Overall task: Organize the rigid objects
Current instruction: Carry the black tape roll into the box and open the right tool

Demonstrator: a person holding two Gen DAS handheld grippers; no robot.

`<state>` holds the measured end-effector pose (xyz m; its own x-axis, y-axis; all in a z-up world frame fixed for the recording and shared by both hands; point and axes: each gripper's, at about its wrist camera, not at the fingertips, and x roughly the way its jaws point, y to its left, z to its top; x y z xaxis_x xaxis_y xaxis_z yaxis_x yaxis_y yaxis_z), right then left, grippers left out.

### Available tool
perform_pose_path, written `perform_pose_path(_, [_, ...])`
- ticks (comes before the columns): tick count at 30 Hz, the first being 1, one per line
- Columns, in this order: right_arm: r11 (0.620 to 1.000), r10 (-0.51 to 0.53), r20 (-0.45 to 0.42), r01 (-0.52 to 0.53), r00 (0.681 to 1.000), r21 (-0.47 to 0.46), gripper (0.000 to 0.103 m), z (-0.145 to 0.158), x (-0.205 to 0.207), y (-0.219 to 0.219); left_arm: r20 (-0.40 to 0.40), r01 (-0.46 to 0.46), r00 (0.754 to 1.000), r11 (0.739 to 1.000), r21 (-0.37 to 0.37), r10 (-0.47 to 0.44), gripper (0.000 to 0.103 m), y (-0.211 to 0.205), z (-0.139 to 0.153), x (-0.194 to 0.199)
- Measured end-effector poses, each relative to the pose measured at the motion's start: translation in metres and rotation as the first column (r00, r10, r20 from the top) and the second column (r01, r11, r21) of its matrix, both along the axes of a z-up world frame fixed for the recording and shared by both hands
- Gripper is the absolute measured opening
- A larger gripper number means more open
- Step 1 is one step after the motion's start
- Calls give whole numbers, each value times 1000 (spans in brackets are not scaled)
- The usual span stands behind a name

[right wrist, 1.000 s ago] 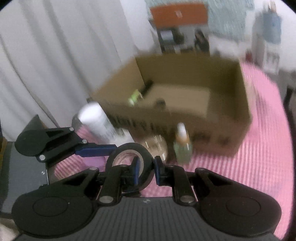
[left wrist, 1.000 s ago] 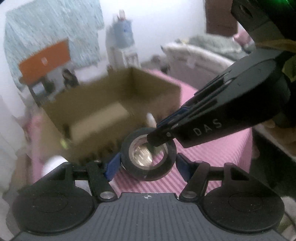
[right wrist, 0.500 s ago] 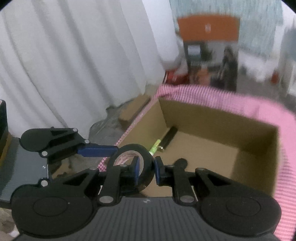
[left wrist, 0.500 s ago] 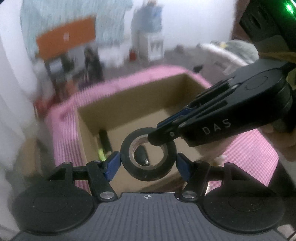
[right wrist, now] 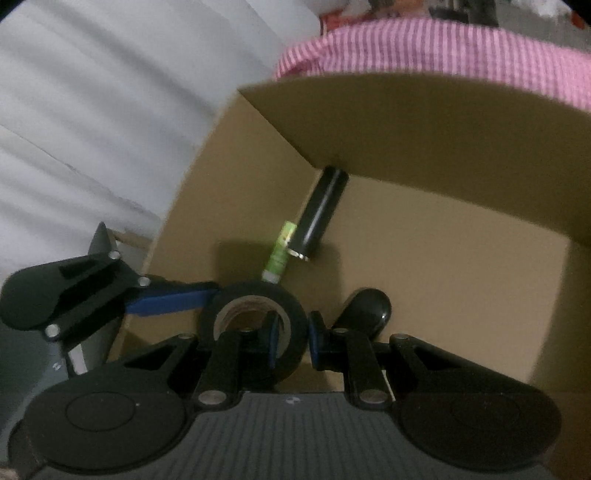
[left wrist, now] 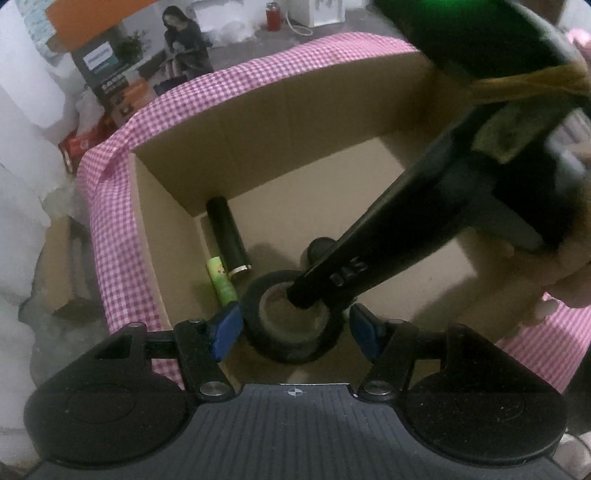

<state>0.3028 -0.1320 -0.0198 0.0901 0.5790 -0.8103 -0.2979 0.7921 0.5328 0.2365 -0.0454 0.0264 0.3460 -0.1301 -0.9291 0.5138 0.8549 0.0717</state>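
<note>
A roll of black tape (left wrist: 291, 325) hangs inside an open cardboard box (left wrist: 258, 122). My right gripper (right wrist: 291, 343) is shut on the roll's wall (right wrist: 255, 299), one finger inside the core and one outside. My left gripper (left wrist: 295, 326) is open, its blue pads either side of the roll; the left pad (left wrist: 225, 328) sits at the roll's edge and the right pad is apart from it. On the box floor lie a black tube (left wrist: 227, 236), a green stick (left wrist: 221, 280) and a small black rounded object (right wrist: 367, 310).
The box stands on a pink checked cloth (left wrist: 110, 206). An orange and grey carton (left wrist: 122, 74) and a red can (left wrist: 273, 16) stand on the floor beyond. White curtain (right wrist: 110, 110) hangs on the left.
Both grippers have gone forward and down with the tape, from above the box rim to low inside the box near its floor. The right gripper's hold on the roll is unchanged.
</note>
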Motion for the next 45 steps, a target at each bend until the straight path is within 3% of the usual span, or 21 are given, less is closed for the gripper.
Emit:
perform_pose_path(6, [1000, 13, -64, -14, 998, -28, 18, -19, 8, 7, 9, 0, 1000, 1000, 12, 0, 65, -1, 1, 6])
perform_pose_path(15, [996, -27, -36, 24, 999, -87, 19, -5, 4, -4, 14, -42, 999, 995, -94, 43, 68, 13, 24, 1])
perform_pose_path(21, [999, -5, 39, 6, 999, -46, 20, 20, 0, 0, 89, -68, 993, 986, -153, 83, 70, 30, 50, -17])
perform_pose_path(25, [995, 51, 55, -46, 997, -92, 22, 20, 6, 20, 136, -111, 981, 972, -206, 141, 72, 54, 64, -37])
perform_pose_path(28, [986, 93, 56, -84, 994, -142, 22, 11, 13, 33, 180, -146, 965, 959, -243, 193, 81, 77, 69, -56])
perform_pose_path(36, [953, 203, 79, -178, 976, -247, 23, 3, 15, 56, 232, -264, 915, 925, -274, 330, 83, 125, 56, -94])
perform_pose_path(45, [899, 301, 65, -261, 951, -351, 20, -3, -5, 58, 185, -334, 896, 888, -315, 403, 84, 148, 32, -102])
